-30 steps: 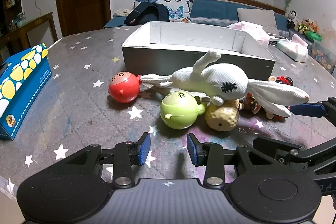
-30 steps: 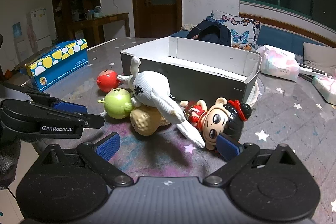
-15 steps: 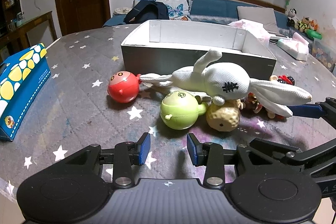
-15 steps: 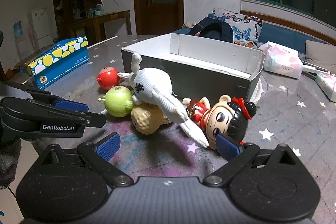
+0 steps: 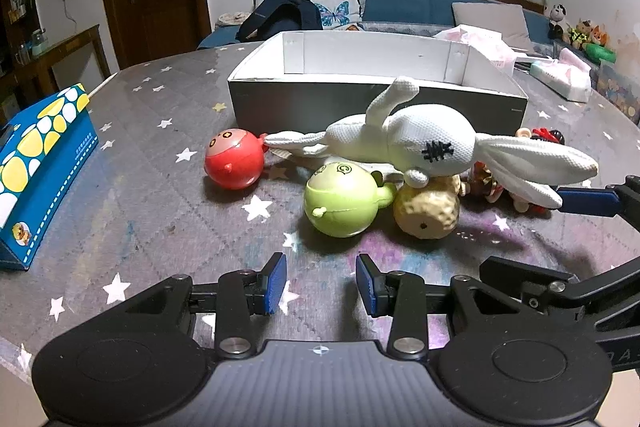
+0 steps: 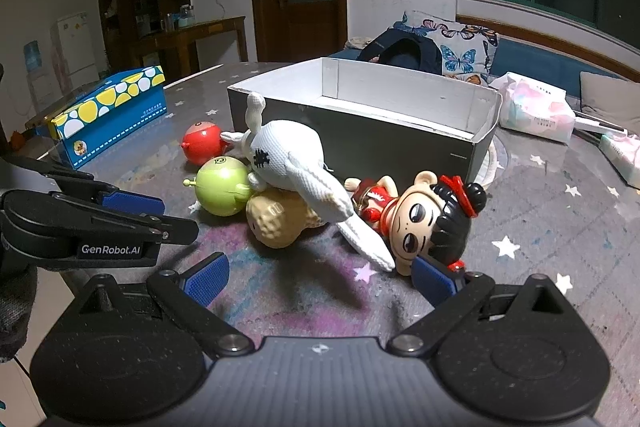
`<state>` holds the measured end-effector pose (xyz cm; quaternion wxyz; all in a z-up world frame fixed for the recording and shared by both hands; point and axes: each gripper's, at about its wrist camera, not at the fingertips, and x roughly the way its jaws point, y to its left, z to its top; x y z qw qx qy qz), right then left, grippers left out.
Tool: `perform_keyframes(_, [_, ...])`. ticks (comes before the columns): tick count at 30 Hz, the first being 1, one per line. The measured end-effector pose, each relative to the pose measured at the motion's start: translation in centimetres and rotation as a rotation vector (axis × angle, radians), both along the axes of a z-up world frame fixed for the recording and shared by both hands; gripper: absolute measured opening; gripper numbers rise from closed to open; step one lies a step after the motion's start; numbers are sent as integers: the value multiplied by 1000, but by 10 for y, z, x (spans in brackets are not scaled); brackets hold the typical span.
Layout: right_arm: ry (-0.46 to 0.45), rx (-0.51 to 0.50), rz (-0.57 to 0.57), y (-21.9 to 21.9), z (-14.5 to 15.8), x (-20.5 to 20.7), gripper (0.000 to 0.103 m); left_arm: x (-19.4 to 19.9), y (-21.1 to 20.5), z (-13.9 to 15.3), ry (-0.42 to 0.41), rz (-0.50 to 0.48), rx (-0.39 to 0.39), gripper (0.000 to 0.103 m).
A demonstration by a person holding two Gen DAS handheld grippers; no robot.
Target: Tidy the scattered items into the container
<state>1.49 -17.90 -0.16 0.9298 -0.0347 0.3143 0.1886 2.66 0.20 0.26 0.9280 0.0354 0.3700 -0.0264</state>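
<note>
Toys piled just in front of the box (image 5: 376, 107), none inside yet. L to R: red ball (image 5: 234, 159), green ball (image 5: 342, 201), rabbit (image 5: 420, 145) draped over peanut toy (image 5: 426, 213), doll (image 6: 424, 217). Left tongs (image 5: 320, 283) part-spread, empty; right tongs (image 6: 320, 273) wide apart, empty, w/ doll's head touching one pad. Risk: tugging rabbit could roll the balls away. Star-print desk (image 5: 140, 195), dim living room w/ sofa (image 5: 408, 5).
</note>
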Motion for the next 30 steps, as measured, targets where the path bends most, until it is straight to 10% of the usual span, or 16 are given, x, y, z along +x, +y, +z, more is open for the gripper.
perform_keyframes(30, [-48, 18, 65, 9, 27, 20, 86, 20, 6, 43, -117, -126, -53, 40])
